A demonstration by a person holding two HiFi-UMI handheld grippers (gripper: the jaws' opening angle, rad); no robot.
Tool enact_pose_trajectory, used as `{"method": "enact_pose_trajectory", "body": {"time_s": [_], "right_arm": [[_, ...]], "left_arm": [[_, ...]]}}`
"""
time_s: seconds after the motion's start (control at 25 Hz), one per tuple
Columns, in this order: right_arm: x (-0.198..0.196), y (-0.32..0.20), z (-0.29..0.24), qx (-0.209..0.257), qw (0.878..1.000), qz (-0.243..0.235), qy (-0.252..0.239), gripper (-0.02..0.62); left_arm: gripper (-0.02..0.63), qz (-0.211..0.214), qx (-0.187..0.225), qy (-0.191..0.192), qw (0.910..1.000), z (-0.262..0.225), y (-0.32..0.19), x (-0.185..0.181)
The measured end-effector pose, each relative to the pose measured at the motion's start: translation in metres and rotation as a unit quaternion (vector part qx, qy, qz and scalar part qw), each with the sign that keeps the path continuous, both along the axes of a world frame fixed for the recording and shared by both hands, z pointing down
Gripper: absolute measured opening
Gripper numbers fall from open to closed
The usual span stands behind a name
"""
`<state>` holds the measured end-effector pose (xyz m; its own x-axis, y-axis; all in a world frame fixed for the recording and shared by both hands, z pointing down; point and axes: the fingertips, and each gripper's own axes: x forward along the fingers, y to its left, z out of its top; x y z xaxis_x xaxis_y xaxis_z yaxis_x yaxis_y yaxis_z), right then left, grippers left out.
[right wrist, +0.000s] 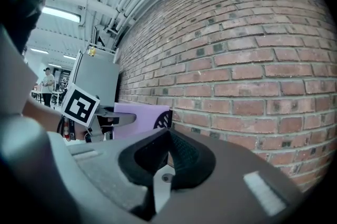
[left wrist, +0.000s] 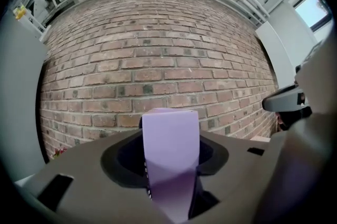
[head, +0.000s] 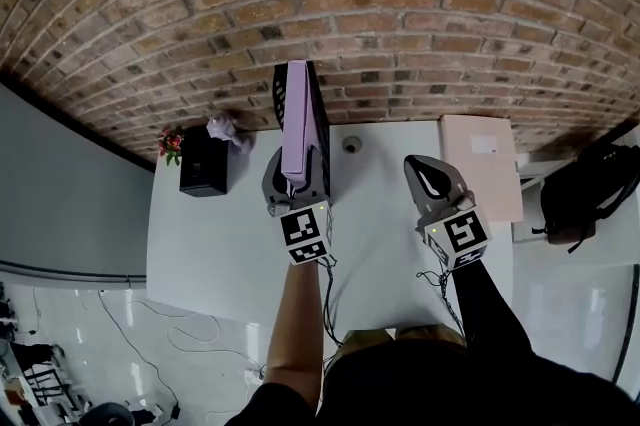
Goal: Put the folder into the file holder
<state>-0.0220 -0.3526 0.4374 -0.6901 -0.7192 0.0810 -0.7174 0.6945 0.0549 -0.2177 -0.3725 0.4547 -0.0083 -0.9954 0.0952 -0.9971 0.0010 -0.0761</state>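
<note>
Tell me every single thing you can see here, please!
folder: one, purple, upright at the file holder
file holder: one, black mesh, table's far edge
table: one, white, against the wall
wall: one, red-brown brick, behind the table
box: one, black, table's far left
flowers: a few, red, beside the box
flat item: one, pale pink, table's right
bag: one, black, right of the table
left gripper: one, grey, fingers gripping the folder
right gripper: one, grey, fingers together, empty
</note>
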Motion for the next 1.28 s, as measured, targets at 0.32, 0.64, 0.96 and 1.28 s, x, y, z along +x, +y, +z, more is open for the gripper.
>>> {"method": "enact_pose_trajectory", "body": {"time_s": [0.32,0.64,0.96,1.28], "right_arm": [[0.002,0.011,-0.013,0.009,1.000,0.010,-0.014,0.000],[-0.003,0.025,-0.023,0.018,1.000,0.014,-0.020,0.000],[0.000,0.039,-0.037,0.033,0.999,0.033,-0.022,0.000],[0.000,0.056,-0.046,0.042,0.997,0.056,-0.020,0.000]], "left_arm": [[0.172,-0.013,-0.038,0.003,0.9992,0.005,0.001,-0.006],[0.175,-0.014,-0.052,0.004,0.9985,0.006,0.001,-0.016],[0.196,-0.019,-0.059,-0.003,0.9981,0.008,0.003,-0.034],[0.215,-0.015,-0.075,-0.009,0.9971,0.013,0.005,-0.044]]}}
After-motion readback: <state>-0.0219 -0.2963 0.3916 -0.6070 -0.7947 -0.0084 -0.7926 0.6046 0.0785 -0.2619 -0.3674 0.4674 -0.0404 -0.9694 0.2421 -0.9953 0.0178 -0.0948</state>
